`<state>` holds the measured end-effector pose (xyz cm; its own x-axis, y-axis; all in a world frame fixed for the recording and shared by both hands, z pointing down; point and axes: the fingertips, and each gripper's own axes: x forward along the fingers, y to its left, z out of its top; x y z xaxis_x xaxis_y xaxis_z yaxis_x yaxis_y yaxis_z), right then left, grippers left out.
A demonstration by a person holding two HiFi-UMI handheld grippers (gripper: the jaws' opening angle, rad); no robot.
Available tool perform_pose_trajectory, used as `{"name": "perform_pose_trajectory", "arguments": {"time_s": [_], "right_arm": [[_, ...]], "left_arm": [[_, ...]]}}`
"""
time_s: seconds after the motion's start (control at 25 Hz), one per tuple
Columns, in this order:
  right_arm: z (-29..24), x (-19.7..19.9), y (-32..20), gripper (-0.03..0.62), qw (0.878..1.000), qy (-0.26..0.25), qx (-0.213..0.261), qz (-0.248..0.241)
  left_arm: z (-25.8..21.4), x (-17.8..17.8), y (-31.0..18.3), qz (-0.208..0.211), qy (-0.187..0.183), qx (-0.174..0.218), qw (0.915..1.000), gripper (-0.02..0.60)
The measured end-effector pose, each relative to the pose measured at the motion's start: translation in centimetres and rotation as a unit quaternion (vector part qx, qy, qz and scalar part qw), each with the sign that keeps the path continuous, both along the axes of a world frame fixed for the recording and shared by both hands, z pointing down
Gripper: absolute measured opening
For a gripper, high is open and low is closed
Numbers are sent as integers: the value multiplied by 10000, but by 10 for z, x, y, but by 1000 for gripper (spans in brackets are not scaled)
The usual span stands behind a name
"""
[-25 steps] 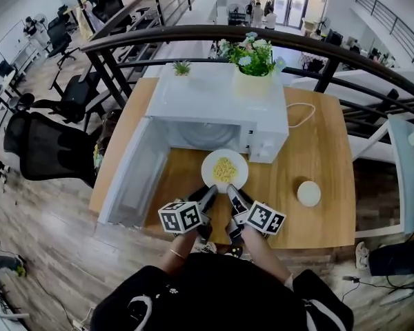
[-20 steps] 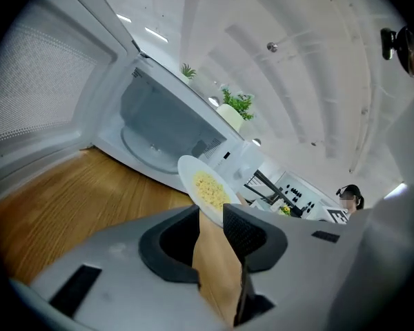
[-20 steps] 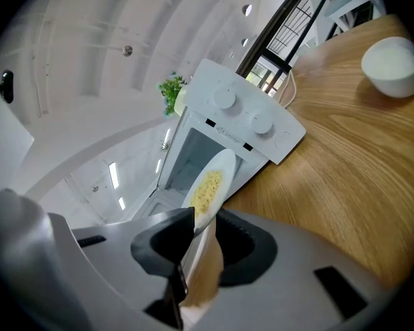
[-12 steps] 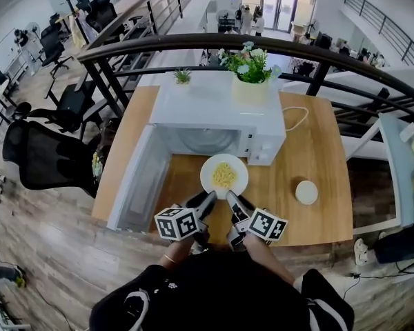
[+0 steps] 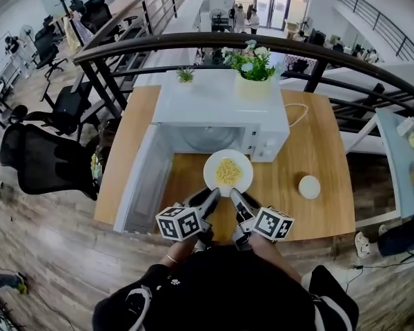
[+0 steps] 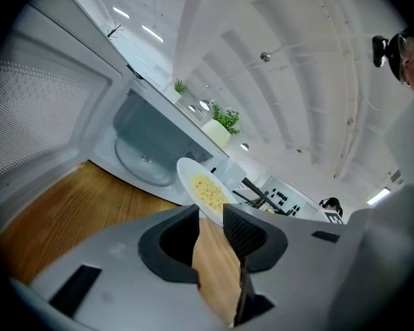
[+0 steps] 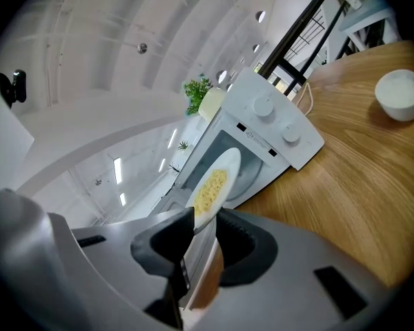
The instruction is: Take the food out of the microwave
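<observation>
A white plate of yellow noodles [image 5: 228, 172] sits outside the white microwave [image 5: 221, 109], just in front of its open cavity and over the wooden table [image 5: 310, 143]. My left gripper [image 5: 211, 197] and right gripper [image 5: 235, 197] meet the plate's near rim side by side. In the right gripper view the plate [image 7: 214, 181] runs edge-on between the jaws of my right gripper [image 7: 205, 219], which is shut on the rim. In the left gripper view the plate [image 6: 205, 188] reaches the tips of my left gripper [image 6: 210, 216], which is closed to a narrow gap. The glass turntable [image 6: 145, 161] is bare.
The microwave door [image 5: 141, 178] hangs open to the left, beside my left gripper. A small white bowl [image 5: 308, 186] stands on the table to the right. A flower pot [image 5: 254, 81] and a small plant [image 5: 185, 74] sit on top of the microwave. A black railing runs behind the table.
The plate and both grippers have stayed almost where they were in front of the microwave. Only the head view has shifted slightly.
</observation>
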<state>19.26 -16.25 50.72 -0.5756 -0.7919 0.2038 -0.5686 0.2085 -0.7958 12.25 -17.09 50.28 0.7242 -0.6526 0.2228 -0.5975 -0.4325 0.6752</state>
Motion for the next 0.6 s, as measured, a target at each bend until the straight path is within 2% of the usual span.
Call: {"name": "perform_pose_trajectory", "arguments": {"time_s": [0.6], "right_arm": [[4, 0, 5, 104, 9999, -13, -59, 156]], "left_arm": [[1, 1, 1, 143, 41, -41, 9999, 106]]}}
